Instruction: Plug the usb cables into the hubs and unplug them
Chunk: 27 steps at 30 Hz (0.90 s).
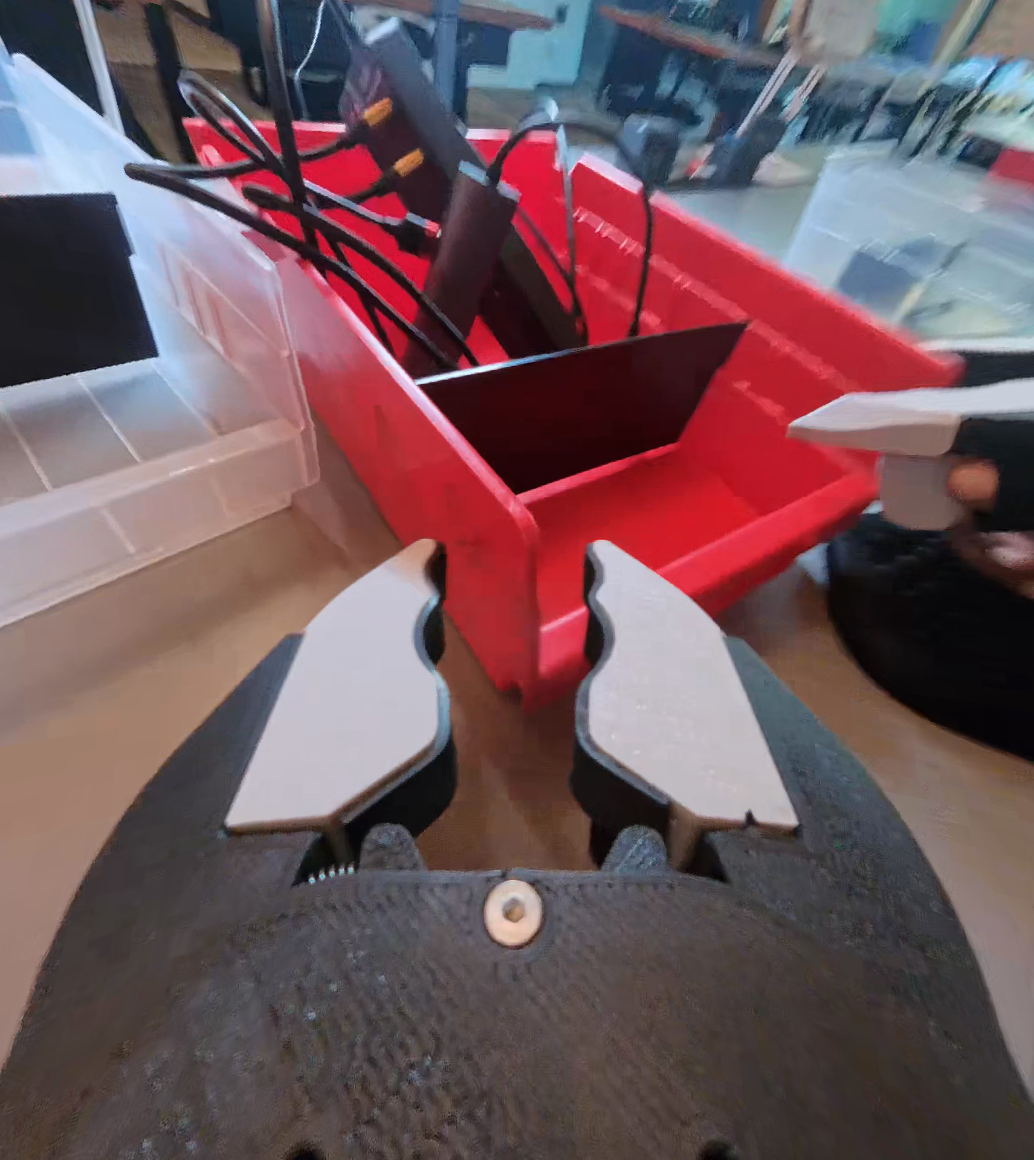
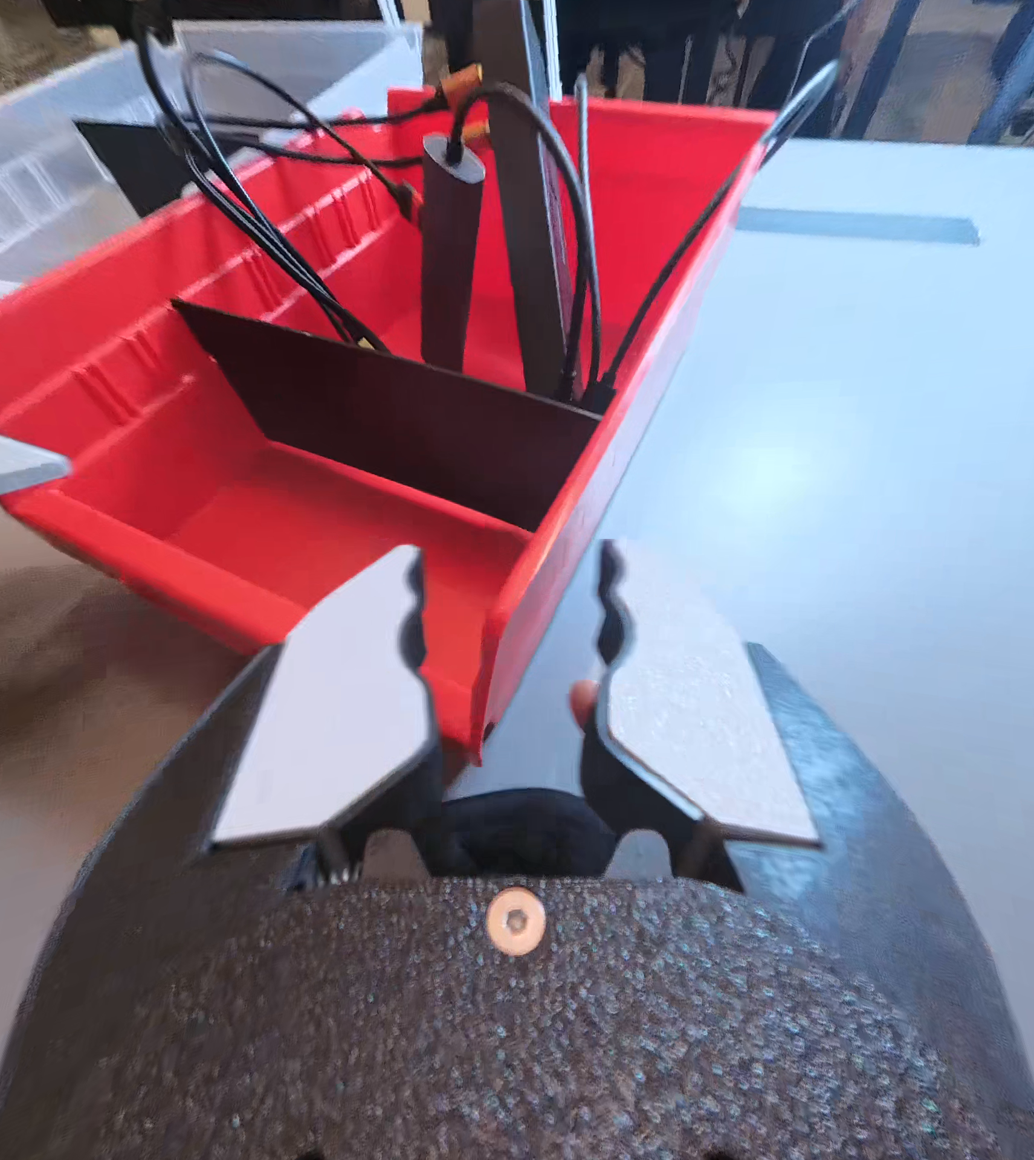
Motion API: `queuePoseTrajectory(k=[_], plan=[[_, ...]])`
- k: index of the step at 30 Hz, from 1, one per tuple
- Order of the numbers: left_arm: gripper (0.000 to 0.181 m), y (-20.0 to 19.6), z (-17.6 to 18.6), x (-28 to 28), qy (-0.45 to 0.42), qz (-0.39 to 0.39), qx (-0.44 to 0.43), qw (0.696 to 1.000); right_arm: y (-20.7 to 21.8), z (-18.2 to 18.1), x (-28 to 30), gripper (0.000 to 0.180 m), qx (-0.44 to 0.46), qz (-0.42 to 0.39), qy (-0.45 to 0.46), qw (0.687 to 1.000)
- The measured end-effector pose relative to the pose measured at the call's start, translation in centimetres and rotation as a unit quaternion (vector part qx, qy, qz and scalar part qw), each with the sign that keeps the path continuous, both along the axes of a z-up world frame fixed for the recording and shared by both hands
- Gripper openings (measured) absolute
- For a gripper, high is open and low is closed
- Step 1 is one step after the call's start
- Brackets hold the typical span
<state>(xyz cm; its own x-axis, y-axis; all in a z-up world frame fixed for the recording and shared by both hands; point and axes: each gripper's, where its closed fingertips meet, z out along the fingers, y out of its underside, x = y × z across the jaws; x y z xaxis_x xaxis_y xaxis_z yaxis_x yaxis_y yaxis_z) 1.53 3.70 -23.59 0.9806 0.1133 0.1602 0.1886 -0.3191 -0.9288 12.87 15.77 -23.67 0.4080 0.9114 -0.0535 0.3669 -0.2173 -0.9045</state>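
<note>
— Red plastic fills both views: a bin (image 1: 753, 351) sits straight ahead of the two tongs, its near corner just past the left tongs (image 1: 513, 552). Why are they held back like that?

— My guess is they're lining up. Both pairs stand open with nothing between the fingers. The left ones frame the bin's near left corner, the right tongs (image 2: 511, 555) frame its right wall. Neither touches it, as far as I can tell.

— And the cables and hubs?

— Beyond a black divider (image 1: 571, 402), in the far half of the bin, well ahead of both tongs. Dark hubs (image 1: 470, 251) stand on end, leaning on the back wall. Black cables (image 1: 338, 251) loop up around them; a couple of orange-tipped plugs (image 1: 407, 164) look seated in the tallest hub, though blur makes that uncertain.

— Why upright?

— Probably so the ports and plugs face out where fingers can reach. The near half, closest to the tongs, looks empty.

— What flanks the bin?

— A clear box (image 1: 125, 439) left of the left tongs, a pale grey box lid (image 2: 878, 439) right of the right ones. The right tongs' tip (image 1: 878, 427) pokes in from the left pair's right.
</note>
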Motion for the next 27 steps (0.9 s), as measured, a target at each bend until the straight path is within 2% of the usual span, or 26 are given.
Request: queuePoseTrajectory(k=[1,3,9,14,18,21,27], plan=[[0.03,0.6,-0.8,-0.5,0.023,0.016,-0.019,0.999,0.1,-0.2,-0.3,0.035,-0.003,-0.006,0.002,1.0],[0.019,1.0,-0.7,-1.6,0.077,0.044,-0.025,0.996,0.5,0.4,-0.1,0.02,0.018,-0.024,0.013,0.999],[0.016,0.3,1.3,-0.7,0.118,0.036,-0.003,0.992,-0.5,3.0,1.5,0.015,0.094,-0.043,0.044,0.994],[0.015,-2.6,7.3,0.1,0.164,0.056,0.052,0.983,-3.4,9.2,2.3,0.016,0.143,-0.027,0.097,0.985],[0.014,-6.9,12.8,-1.5,0.192,0.094,0.079,0.974,-7.2,14.4,0.3,0.019,0.162,0.021,0.137,0.977],[0.013,-11.1,15.8,-4.1,0.196,0.141,0.092,0.966,-10.5,16.9,-3.2,0.02,0.158,0.073,0.161,0.971],[0.01,-21.3,17.8,-10.9,0.199,0.255,0.084,0.942,-18.5,18.6,-12.6,0.023,0.132,0.193,0.182,0.955]])
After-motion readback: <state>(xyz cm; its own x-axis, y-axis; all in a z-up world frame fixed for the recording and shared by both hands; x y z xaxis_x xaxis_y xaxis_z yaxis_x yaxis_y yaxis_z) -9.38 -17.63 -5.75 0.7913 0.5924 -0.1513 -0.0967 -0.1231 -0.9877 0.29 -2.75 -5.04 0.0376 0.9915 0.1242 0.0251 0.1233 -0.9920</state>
